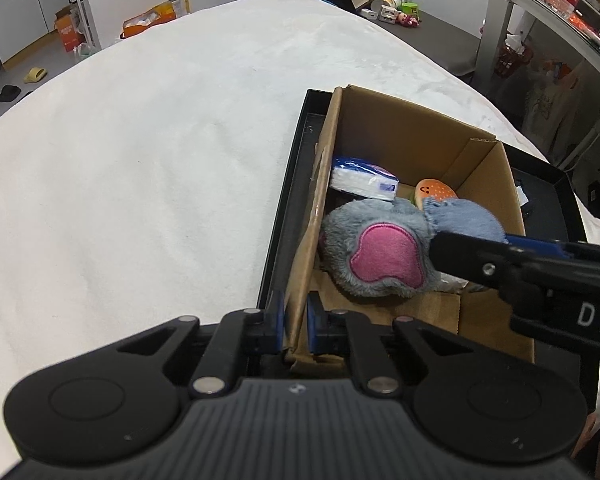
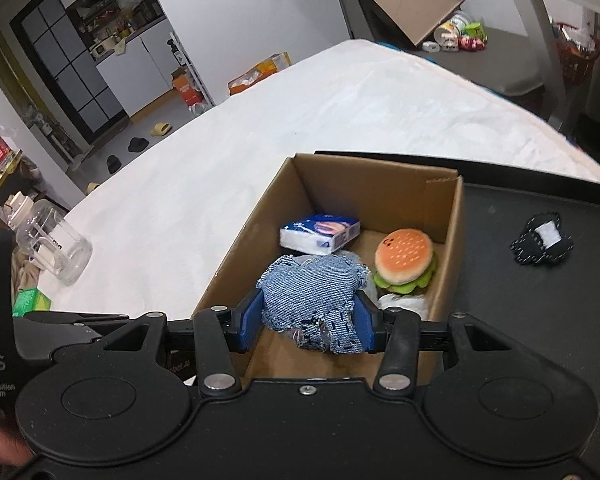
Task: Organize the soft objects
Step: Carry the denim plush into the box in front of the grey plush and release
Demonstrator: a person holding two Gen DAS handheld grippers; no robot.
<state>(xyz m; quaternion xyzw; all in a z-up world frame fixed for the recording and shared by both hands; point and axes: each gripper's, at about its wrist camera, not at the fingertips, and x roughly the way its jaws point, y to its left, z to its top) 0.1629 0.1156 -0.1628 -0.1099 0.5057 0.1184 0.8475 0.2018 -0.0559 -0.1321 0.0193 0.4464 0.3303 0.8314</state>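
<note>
Denim pouch (image 2: 312,296) clamped in right gripper (image 2: 310,320), hanging directly above cardboard box (image 2: 452,248), over grey plush (image 1: 374,252). Drop is straight down. Left gripper (image 1: 295,324) pinches box's near-left wall. Black soft item (image 2: 542,243) lies right, on tray (image 2: 540,320).

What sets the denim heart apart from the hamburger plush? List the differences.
The denim heart is blue, frayed fabric; the hamburger plush is orange with a green edge. The heart is clamped in the right tongs; the hamburger lies free on the floor of the cardboard box. Both are small soft toys.
</note>
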